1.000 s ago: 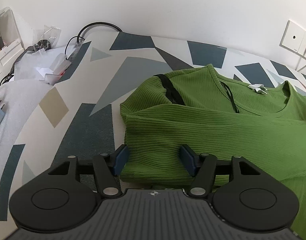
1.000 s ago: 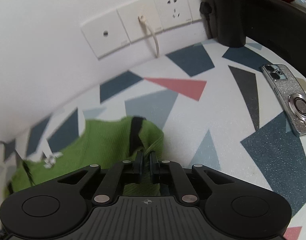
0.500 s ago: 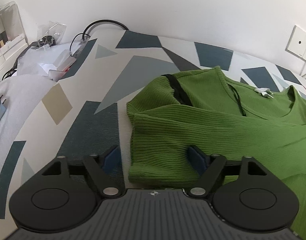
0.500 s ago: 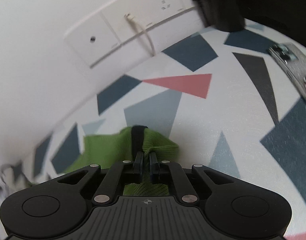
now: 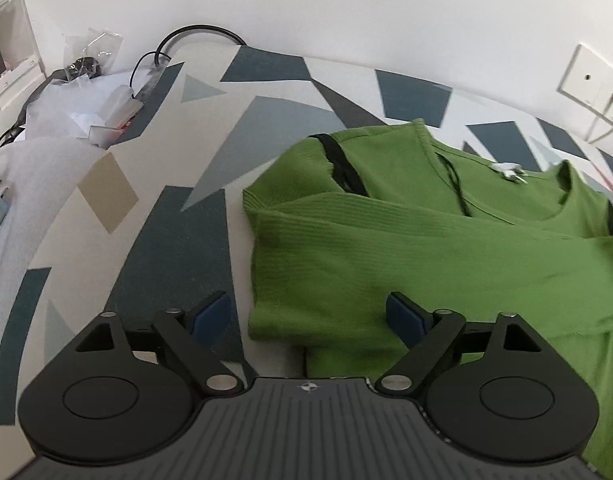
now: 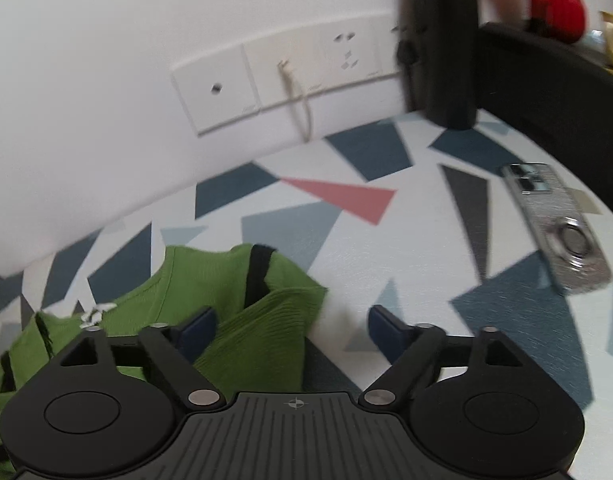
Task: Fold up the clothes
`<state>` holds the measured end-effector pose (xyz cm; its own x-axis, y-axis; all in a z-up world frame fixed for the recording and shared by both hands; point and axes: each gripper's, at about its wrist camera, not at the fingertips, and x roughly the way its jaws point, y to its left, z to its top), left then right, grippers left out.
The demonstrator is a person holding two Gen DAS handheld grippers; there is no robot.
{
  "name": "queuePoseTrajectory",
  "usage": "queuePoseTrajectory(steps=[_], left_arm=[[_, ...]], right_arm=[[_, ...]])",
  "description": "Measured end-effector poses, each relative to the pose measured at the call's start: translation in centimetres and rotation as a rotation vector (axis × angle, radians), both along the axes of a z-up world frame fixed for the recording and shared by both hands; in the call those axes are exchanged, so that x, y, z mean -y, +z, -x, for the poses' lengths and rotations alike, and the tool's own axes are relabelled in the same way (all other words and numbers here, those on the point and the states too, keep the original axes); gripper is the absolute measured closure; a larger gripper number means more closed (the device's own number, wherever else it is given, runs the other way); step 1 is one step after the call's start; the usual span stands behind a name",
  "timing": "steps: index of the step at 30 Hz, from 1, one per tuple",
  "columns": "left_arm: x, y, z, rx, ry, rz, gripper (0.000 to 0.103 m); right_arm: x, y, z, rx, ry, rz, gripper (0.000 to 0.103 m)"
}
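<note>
where the green ribbed top (image 5: 406, 248) is laid flat on the patterned surface (image 5: 178, 248) with a sleeve folded across, left tongs (image 5: 308, 314) and right tongs (image 6: 292, 330) are held wide open, nothing gripped, seemingly for release.

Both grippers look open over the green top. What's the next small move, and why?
Probably close the left gripper on the near-left edge of the green top: its jaws straddle that edge, a sleeve already lies across the body, and the open right gripper holds nothing.
</note>
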<state>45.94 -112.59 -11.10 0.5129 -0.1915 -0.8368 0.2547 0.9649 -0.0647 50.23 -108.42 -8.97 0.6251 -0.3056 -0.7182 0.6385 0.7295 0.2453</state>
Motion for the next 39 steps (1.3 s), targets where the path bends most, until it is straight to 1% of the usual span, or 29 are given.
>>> queuePoseTrajectory(steps=[2,3,6,10,12,13,15,19,21,23,24,26,28,30,31,33,34,35,37,39], left_arm=[[-0.3,0.3,0.8,0.004,-0.015,0.004,0.01],[-0.6,0.4,1.2,-0.002,-0.032,0.01,0.01],[-1.7,0.9,2.3,-0.026,-0.104,0.044,0.01],[-4.1,1.2,4.5,-0.045,-0.194,0.121,0.01],[-5.1,1.2,5.9,-0.065,-0.223,0.152,0.01],[-5.5,1.1,6.9,-0.076,-0.239,0.158,0.01],[-5.8,0.8,8.9,-0.083,-0.264,0.145,0.01],[-6.3,0.1,13.2,-0.09,-0.283,0.098,0.01],[-6.5,-0.2,15.3,-0.102,-0.287,0.104,0.01],[-6.6,-0.3,17.4,-0.107,-0.279,0.099,0.01],[-6.5,-0.4,18.3,-0.107,-0.272,0.088,0.01],[-6.3,-0.7,20.0,-0.106,-0.259,0.064,0.013],[-6.1,-1.1,21.2,-0.109,-0.245,0.05,0.015],[-6.0,-1.3,22.5,-0.077,-0.241,0.027,0.015],[-5.8,-1.5,23.1,-0.052,-0.25,0.006,0.015],[-5.2,-2.0,24.5,0.009,-0.275,-0.05,0.014],[-5.1,-2.2,24.9,0.026,-0.266,-0.054,0.01],[-5.1,-2.3,25.2,0.038,-0.249,-0.048,0.009],[-5.0,-2.4,25.4,0.048,-0.216,-0.042,0.009],[-4.6,-2.3,25.3,0.041,-0.177,-0.048,0.013]], right_arm=[[-0.1,0.6,1.7,0.011,-0.024,0.008,0.011],[-0.2,0.8,2.8,0.012,-0.034,0.013,0.01],[-0.1,1.1,6.4,0.007,-0.054,0.021,0.009],[0.0,1.6,11.2,0.0,-0.08,0.032,0.009],[0.1,1.9,13.6,-0.004,-0.093,0.037,0.009],[0.1,2.0,14.8,-0.005,-0.1,0.04,0.009],[0.1,2.1,17.1,-0.01,-0.101,0.049,0.009],[-1.0,0.4,19.8,-0.035,-0.015,0.068,0.009],[-1.6,-0.6,20.8,-0.034,0.04,0.045,0.01],[-2.3,-1.4,21.5,-0.022,0.115,0.015,0.016],[-2.8,-1.7,21.7,-0.02,0.165,0.004,0.017],[-3.6,-2.2,22.0,-0.029,0.258,-0.001,0.024],[-4.6,-2.5,22.4,-0.039,0.343,0.002,0.026],[-5.5,-2.6,22.7,-0.048,0.405,0.021,0.026],[-5.9,-2.7,22.9,-0.055,0.429,0.03,0.028],[-6.6,-3.0,23.3,-0.074,0.461,0.048,0.034],[-6.8,-3.1,23.5,-0.084,0.475,0.055,0.046],[-7.0,-3.3,23.8,-0.095,0.484,0.058,0.05],[-7.5,-3.6,24.3,-0.111,0.491,0.057,0.049],[-7.9,-3.9,24.9,-0.111,0.497,0.072,0.049]])
